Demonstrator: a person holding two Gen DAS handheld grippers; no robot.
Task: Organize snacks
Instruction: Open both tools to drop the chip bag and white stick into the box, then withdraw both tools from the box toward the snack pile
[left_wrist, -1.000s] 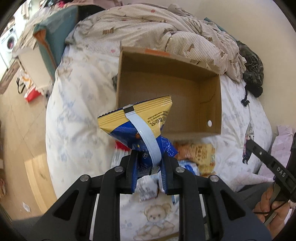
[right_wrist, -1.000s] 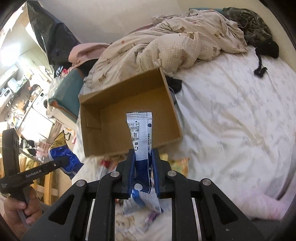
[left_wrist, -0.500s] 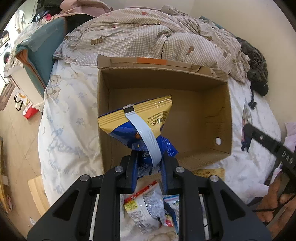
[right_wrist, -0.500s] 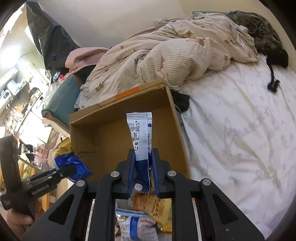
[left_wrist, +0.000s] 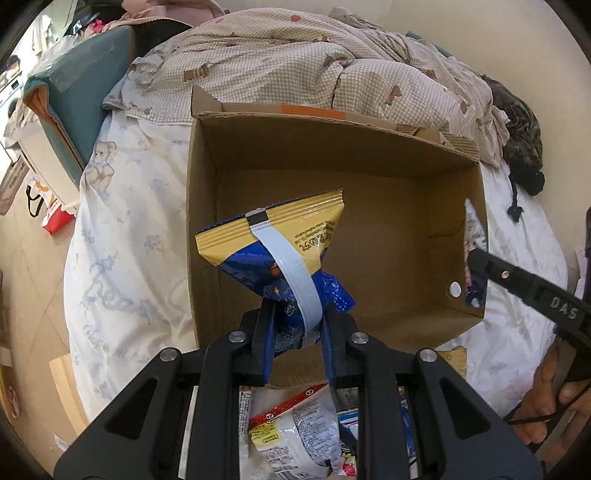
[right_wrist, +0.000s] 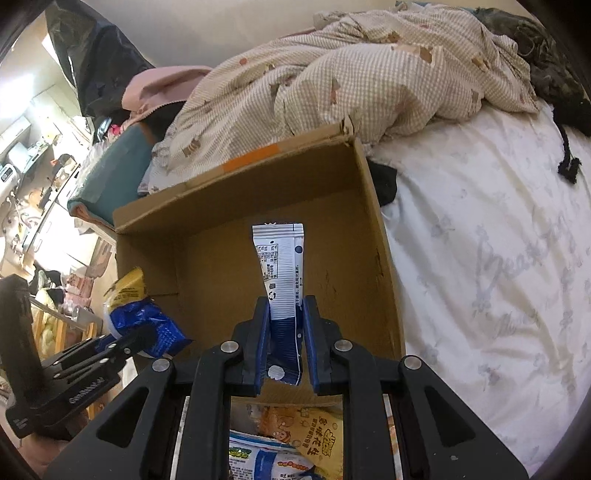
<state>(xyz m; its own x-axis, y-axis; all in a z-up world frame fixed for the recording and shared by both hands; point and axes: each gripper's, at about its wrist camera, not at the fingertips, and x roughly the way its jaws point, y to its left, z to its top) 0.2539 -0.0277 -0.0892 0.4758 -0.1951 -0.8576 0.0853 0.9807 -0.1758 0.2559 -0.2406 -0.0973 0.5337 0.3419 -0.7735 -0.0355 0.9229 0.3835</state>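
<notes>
My left gripper is shut on a blue and yellow snack bag and holds it over the near left part of an open cardboard box on the bed. My right gripper is shut on a white and blue snack packet and holds it over the box's near edge. The box looks empty inside. The right gripper also shows at the box's right wall in the left wrist view. The left gripper with its bag shows at the left in the right wrist view.
Several loose snack bags lie on the white sheet under the grippers, also in the right wrist view. A checked quilt is bunched behind the box. Dark clothing lies far right. The bed's left edge drops to the floor.
Both grippers have moved forward with their packets; the box is nearer and larger, and the packets now hang over its opening.
</notes>
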